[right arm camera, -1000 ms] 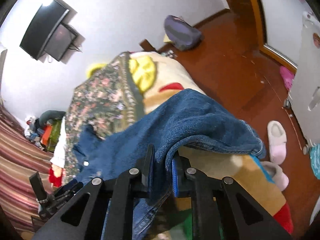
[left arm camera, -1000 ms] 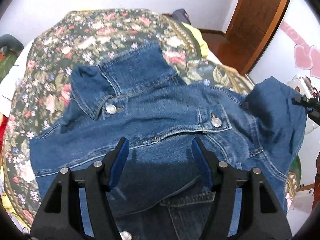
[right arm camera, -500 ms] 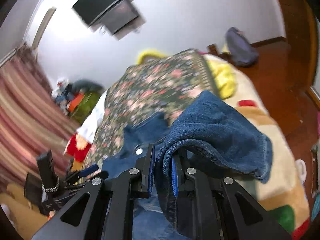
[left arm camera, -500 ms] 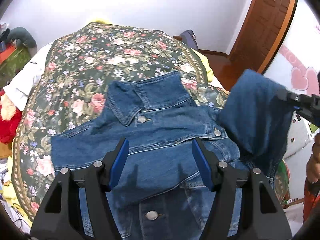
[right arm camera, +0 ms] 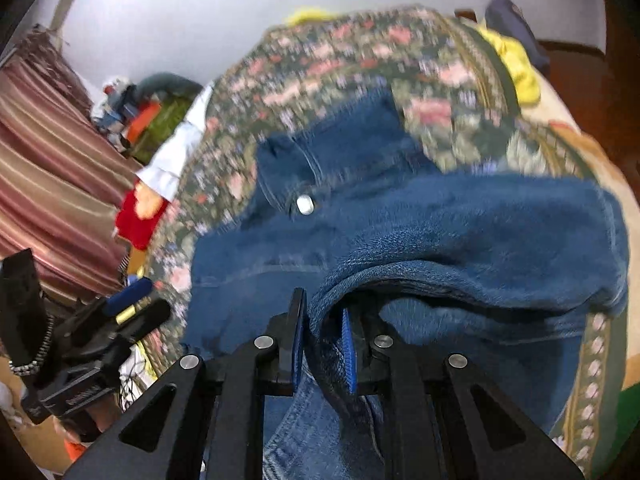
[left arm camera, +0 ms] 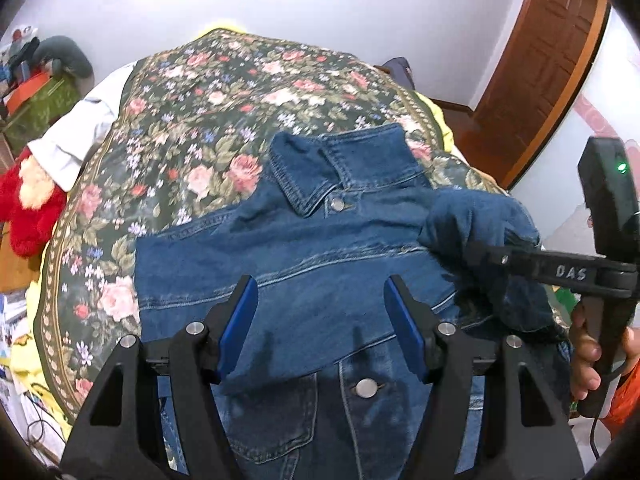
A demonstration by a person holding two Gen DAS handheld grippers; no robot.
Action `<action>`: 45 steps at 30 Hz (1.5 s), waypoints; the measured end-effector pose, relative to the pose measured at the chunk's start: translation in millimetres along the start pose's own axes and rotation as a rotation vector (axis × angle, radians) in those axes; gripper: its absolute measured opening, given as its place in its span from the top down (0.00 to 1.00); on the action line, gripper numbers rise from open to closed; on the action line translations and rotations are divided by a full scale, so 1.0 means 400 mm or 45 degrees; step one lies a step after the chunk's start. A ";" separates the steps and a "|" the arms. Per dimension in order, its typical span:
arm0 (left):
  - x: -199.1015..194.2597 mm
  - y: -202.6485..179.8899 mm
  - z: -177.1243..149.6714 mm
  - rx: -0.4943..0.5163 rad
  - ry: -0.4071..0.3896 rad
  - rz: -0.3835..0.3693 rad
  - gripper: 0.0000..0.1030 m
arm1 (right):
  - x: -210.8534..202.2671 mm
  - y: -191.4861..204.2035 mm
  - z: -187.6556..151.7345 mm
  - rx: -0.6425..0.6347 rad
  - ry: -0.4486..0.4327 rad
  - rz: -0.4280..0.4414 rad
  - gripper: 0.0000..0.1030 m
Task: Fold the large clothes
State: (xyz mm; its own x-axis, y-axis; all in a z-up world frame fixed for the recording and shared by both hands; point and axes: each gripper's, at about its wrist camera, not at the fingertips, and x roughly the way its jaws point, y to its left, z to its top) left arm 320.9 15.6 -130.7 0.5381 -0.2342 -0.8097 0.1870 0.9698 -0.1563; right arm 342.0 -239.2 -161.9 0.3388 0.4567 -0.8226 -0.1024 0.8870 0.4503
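Observation:
A blue denim jacket (left arm camera: 312,264) lies front up on the flowered bedspread (left arm camera: 208,120), collar toward the far wall. My left gripper (left arm camera: 320,320) hovers open above its chest, with nothing between the blue pads. My right gripper (right arm camera: 323,332) is shut on the jacket's sleeve (right arm camera: 460,240), which drapes in a thick fold over the jacket body. In the left wrist view the right gripper (left arm camera: 484,254) comes in from the right with the bunched sleeve (left arm camera: 476,220) held over the jacket's right shoulder area.
The bed fills the middle of the room. A red plush toy (left arm camera: 28,208) and a white cloth (left arm camera: 72,140) lie at its left edge. A wooden door (left arm camera: 536,72) stands at the back right. Striped curtains (right arm camera: 44,184) hang to the left.
My right gripper has carried the sleeve leftward from off the bed's side to over the jacket body. The left gripper has drawn back toward the near edge, so more of the bed shows.

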 end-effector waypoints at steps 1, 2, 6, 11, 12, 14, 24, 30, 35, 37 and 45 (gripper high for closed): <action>0.004 0.006 -0.005 -0.009 0.009 -0.002 0.37 | 0.014 -0.006 -0.005 0.004 0.044 -0.010 0.87; 0.006 0.007 -0.009 -0.015 0.014 -0.004 0.37 | 0.022 -0.012 -0.010 0.002 0.077 -0.014 0.87; 0.001 0.002 -0.011 -0.022 0.021 -0.025 0.37 | 0.011 -0.009 -0.024 -0.088 0.144 -0.042 0.87; -0.013 -0.062 0.012 0.045 -0.001 -0.067 0.37 | -0.051 0.011 -0.045 -0.224 0.134 -0.084 0.87; -0.016 -0.077 0.016 0.061 -0.007 -0.072 0.37 | -0.061 0.014 -0.051 -0.247 0.129 -0.092 0.87; -0.019 -0.104 0.026 0.087 -0.015 -0.092 0.36 | -0.088 0.014 -0.066 -0.292 0.119 -0.106 0.87; 0.076 -0.285 0.076 0.223 0.091 -0.253 0.31 | -0.117 -0.087 -0.103 -0.184 0.101 -0.038 0.87; 0.227 -0.328 0.048 0.303 0.239 -0.108 0.31 | -0.122 -0.123 -0.119 -0.145 0.097 -0.020 0.87; 0.263 -0.312 0.021 0.325 0.241 -0.036 0.21 | -0.160 -0.168 -0.139 -0.197 0.076 -0.167 0.87; 0.259 -0.306 0.024 0.316 0.243 -0.029 0.21 | -0.184 -0.202 -0.147 -0.182 0.052 -0.213 0.87; 0.136 -0.371 0.096 0.410 0.073 -0.031 0.22 | -0.273 -0.316 -0.148 -0.066 -0.072 -0.336 0.87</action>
State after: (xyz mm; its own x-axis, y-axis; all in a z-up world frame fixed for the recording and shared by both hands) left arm 353.8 -143.8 -129.8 0.4849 -0.2444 -0.8397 0.4549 0.8905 0.0035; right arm 262.6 -396.9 -149.5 0.4113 0.2058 -0.8880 -0.0505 0.9778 0.2032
